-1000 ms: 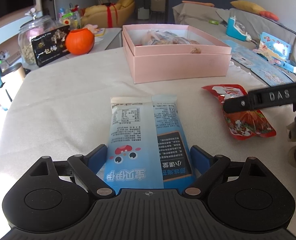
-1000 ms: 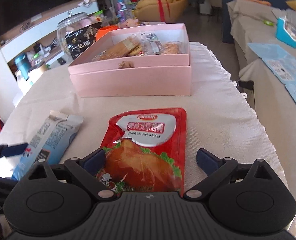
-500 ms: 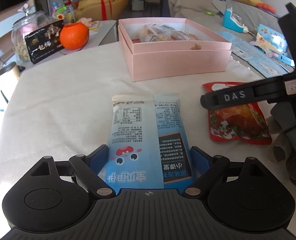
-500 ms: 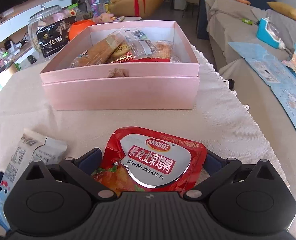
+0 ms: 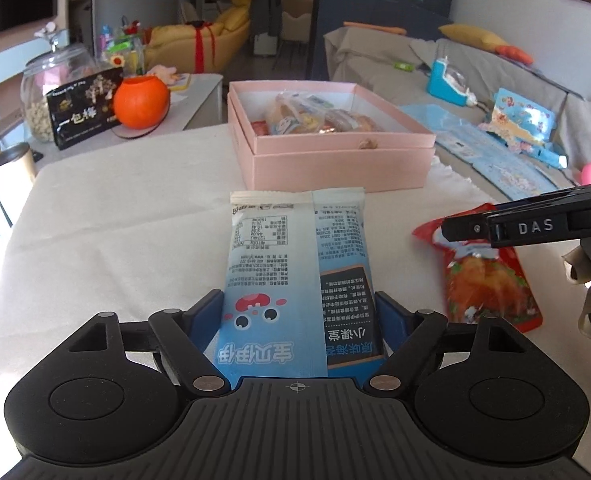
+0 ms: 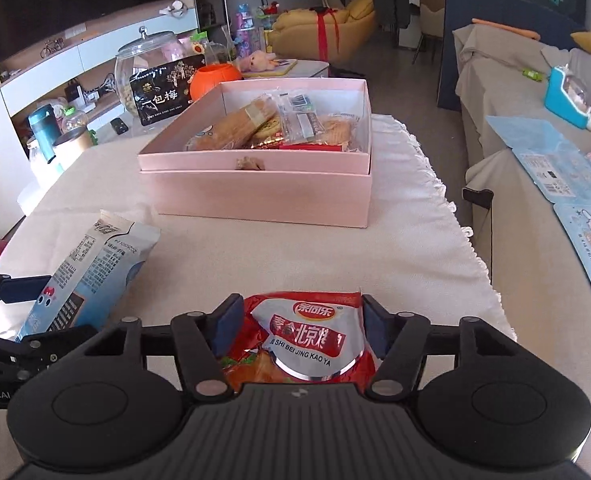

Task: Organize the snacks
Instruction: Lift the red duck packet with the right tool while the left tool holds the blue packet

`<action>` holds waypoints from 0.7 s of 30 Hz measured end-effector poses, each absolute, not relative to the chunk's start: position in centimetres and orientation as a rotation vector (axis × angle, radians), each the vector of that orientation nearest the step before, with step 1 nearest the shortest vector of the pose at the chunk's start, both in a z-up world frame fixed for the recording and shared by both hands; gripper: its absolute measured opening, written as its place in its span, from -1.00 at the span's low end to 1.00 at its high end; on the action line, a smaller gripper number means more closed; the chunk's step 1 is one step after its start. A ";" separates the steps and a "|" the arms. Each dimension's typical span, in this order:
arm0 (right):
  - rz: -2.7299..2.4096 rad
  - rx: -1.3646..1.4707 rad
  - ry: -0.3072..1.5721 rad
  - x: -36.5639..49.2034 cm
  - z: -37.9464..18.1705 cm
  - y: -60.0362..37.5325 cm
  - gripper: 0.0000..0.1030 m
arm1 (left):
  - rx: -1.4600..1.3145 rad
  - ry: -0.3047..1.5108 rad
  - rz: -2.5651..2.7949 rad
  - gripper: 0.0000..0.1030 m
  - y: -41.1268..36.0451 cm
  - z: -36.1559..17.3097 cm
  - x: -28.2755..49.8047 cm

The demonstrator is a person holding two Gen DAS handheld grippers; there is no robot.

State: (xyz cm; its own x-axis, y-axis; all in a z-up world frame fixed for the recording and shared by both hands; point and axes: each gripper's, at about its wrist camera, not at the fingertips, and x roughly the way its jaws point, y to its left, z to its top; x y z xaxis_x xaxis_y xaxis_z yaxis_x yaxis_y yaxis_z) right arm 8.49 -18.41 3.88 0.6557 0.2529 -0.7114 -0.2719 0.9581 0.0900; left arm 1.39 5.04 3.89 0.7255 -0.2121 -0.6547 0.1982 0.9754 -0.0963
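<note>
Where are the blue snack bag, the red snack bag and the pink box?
blue snack bag (image 5: pixel 295 264): left wrist view, on its printed back.
red snack bag (image 6: pixel 307 340): right wrist view, on its silver label.
pink box (image 6: pixel 255 198): right wrist view, on its front wall.

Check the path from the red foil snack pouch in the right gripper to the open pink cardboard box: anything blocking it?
Nothing visible does. Only bare white tablecloth lies between the red foil snack pouch and the pink cardboard box; the blue and white snack packet sits off to the left.
</note>
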 end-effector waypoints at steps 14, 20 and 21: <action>0.300 0.269 0.908 9.4 4.7 -24.0 0.37 | -0.101 0.676 -0.225 0.65 5.8 6.2 1.7; 0.345 0.287 1.085 6.8 3.0 -21.7 0.35 | -0.081 0.717 -0.189 0.66 7.6 4.5 1.9; 0.350 0.264 1.102 6.3 3.1 -21.0 0.34 | -0.092 0.722 -0.177 0.66 8.0 4.2 2.0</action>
